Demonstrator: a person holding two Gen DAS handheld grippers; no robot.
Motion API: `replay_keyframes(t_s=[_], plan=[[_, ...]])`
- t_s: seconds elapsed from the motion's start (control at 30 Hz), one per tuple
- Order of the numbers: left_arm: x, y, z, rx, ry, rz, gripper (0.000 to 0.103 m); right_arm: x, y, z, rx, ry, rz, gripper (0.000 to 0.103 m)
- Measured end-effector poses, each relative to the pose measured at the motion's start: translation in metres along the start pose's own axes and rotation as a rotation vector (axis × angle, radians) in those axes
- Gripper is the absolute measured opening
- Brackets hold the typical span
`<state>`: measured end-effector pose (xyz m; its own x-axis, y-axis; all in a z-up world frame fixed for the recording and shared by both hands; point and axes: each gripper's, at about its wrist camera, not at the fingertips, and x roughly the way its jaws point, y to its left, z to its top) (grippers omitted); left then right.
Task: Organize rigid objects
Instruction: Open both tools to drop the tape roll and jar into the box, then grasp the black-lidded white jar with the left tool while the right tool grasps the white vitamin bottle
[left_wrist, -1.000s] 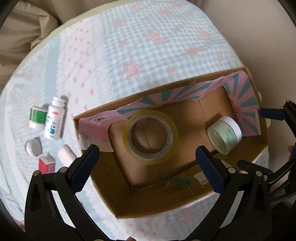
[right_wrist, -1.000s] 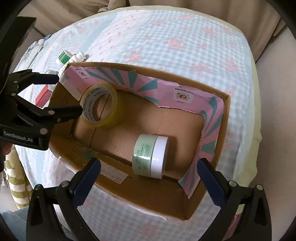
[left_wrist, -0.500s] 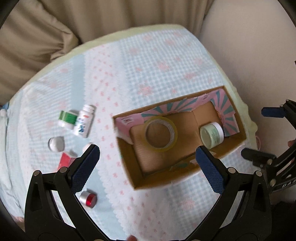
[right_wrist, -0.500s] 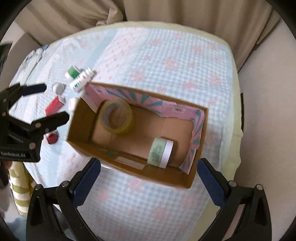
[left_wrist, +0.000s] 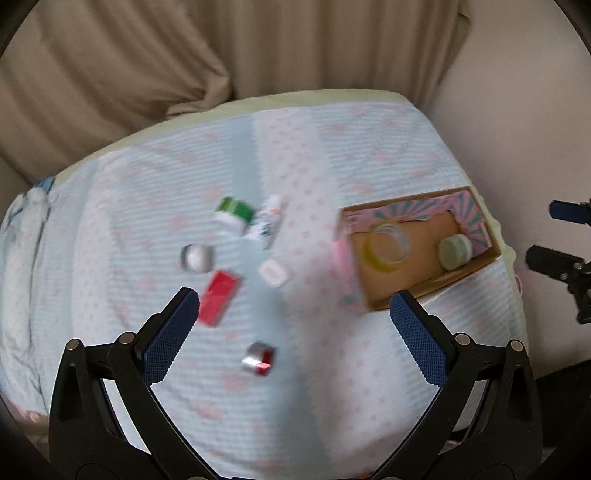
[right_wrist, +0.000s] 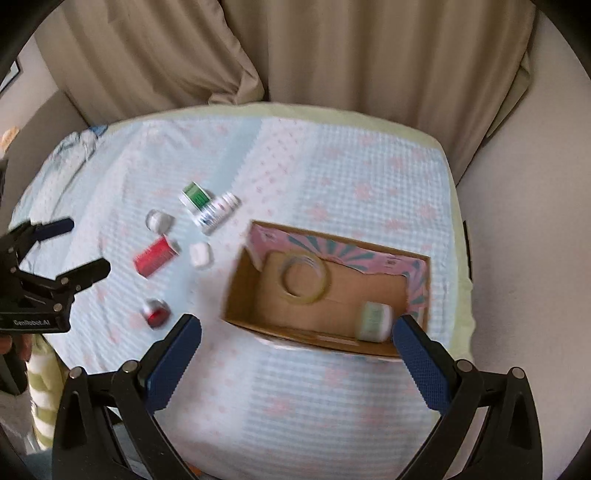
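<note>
Two items, a yellowish clear tape roll (right_wrist: 304, 277) and a pale green jar (right_wrist: 373, 320), lie inside the open cardboard box (right_wrist: 242, 291) on the checked bedspread (right_wrist: 332, 177); small bottles lie scattered left of it. Both grippers' (left_wrist: 291, 314) (right_wrist: 295, 339) fingers are spread apart, empty.

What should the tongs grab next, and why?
Probably lower the left tongs onto the small red-capped jar. Both tongs are open and empty, the jar lies nearest in front of them, and only the tape roll and green jar are in the box so far.
</note>
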<state>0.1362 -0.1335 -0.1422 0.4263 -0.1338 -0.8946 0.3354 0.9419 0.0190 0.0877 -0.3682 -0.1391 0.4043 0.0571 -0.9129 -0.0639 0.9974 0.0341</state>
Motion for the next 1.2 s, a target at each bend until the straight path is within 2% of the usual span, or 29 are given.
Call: replay_keyframes(t_s=[0.13, 0.3, 0.6, 0.87, 1.2], plan=[[-0.015, 0.056, -0.014, -0.026, -0.011, 0.014, 0.103, -0.005, 0.052, 0.007, 0.066, -0.037, 0.022, 0.103], [-0.020, 0.121, -0.027, -0.036, -0.018, 0.016, 0.103, 0.009, 0.105, 0.021, 0.132, -0.043, 0.027, 0.103], [0.020, 0.200, -0.034, 0.000, 0.028, -0.009, 0.103, 0.050, 0.167, 0.039, 0.275, -0.024, 0.027, 0.103], [0.088, 0.228, -0.022, -0.012, 0.109, -0.044, 0.103, 0.112, 0.179, 0.060, 0.445, 0.034, 0.117, 0.103], [0.175, 0.226, 0.002, -0.041, 0.203, -0.075, 0.103, 0.197, 0.152, 0.103, 0.612, 0.097, 0.178, 0.103]])
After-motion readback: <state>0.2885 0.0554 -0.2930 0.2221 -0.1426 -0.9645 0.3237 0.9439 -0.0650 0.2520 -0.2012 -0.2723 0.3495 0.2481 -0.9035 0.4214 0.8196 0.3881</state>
